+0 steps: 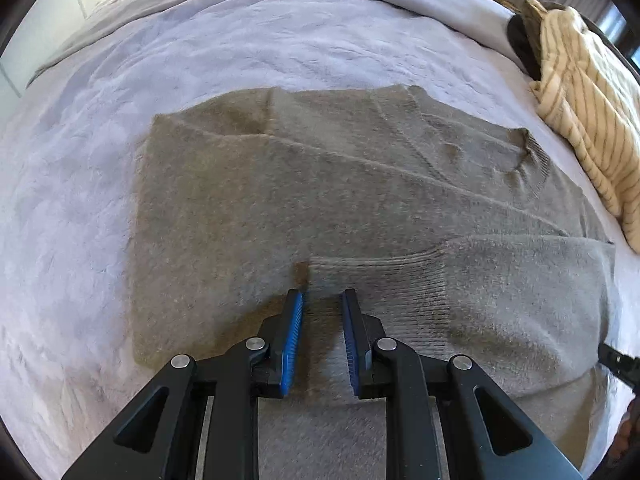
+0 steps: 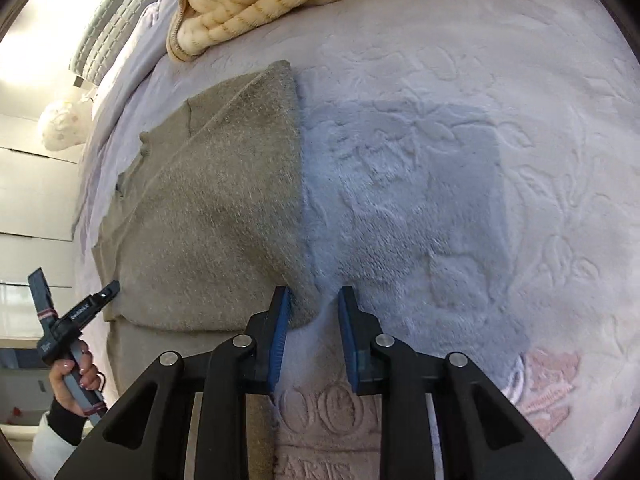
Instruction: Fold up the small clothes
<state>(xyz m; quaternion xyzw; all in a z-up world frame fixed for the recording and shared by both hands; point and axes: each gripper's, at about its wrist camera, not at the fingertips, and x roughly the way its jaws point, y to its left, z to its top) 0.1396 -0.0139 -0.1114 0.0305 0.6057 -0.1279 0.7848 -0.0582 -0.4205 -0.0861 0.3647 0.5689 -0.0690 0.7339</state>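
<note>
A grey-brown knit sweater [image 1: 280, 184] lies flat on a lavender blanket [image 1: 80, 200], with one sleeve folded across its near part. That sleeve's ribbed cuff [image 1: 380, 280] ends just ahead of my left gripper [image 1: 322, 294]. The gripper points down at it with its blue pads a little apart and no fabric pinched between them. In the right wrist view the sweater [image 2: 216, 208] fills the left half. My right gripper [image 2: 314, 292] hovers over its near right corner and the blanket [image 2: 500, 80]. Its jaws stand apart and empty, and the left fingertip [image 2: 282, 296] is at the sweater's edge.
A cream garment with thin tan stripes [image 1: 580, 100] is heaped at the blanket's far right; it appears as the cream garment [image 2: 280, 0] along the top of the right wrist view. A grey pillow [image 2: 108, 28] sits beyond. A hand [image 2: 74, 376] grips the left gripper's handle at the bed's edge.
</note>
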